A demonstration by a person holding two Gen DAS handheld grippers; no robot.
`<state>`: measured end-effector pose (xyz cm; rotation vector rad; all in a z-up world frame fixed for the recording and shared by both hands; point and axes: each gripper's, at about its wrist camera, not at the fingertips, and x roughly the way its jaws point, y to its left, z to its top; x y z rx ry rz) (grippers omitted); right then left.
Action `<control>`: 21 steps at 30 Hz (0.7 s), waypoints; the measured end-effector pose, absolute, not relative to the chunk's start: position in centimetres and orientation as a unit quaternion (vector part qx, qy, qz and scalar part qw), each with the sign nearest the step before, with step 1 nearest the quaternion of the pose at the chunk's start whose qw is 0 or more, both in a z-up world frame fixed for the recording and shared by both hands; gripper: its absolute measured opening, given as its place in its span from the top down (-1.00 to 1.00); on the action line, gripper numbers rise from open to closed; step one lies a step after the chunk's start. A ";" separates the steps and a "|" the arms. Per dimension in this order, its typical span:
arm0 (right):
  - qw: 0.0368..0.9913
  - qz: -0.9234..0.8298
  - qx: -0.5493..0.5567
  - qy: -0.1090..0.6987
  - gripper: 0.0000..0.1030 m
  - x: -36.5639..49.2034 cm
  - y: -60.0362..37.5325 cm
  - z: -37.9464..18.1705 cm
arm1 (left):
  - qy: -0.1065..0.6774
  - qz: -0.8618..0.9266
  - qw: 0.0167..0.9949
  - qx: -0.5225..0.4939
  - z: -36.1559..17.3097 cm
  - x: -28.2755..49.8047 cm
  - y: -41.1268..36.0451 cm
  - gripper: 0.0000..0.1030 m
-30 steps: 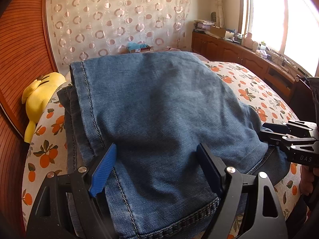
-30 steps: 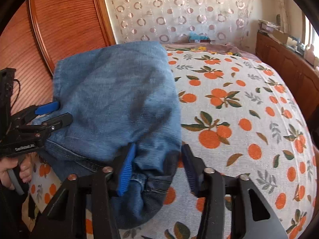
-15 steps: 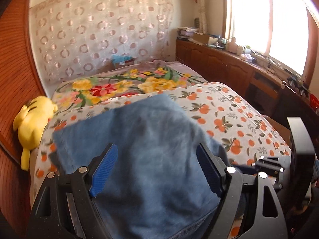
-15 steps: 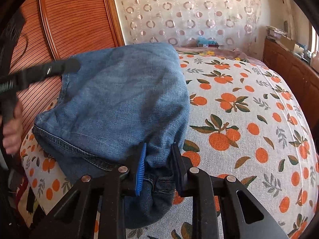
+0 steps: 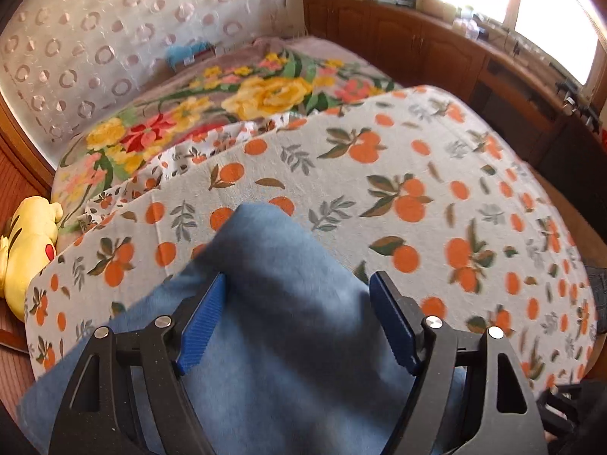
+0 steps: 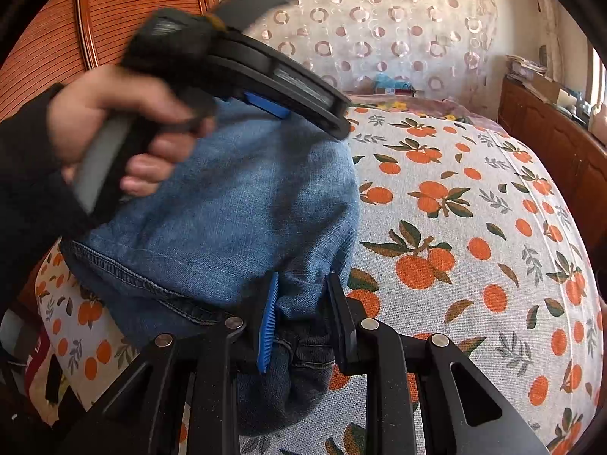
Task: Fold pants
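No legible text, label, brand or number in either view. The box on the far cabinet [image 6: 546,87] and the blue packet by the curtain [image 6: 390,83] are too small and blurred to read.

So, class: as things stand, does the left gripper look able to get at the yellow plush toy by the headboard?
Probably yes. The left gripper has closing jaws with only loose jeans under them, unpinched, and the bedspread towards the yellow plush toy looks unobstructed.
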<state>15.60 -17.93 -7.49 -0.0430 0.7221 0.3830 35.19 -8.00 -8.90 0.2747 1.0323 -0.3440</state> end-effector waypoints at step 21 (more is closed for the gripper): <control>0.921 0.258 0.017 0.291 0.76 13.6 -18.5 -3.6 | 0.402 -0.138 0.901 0.088 -2.5 32.2 -3.2 0.78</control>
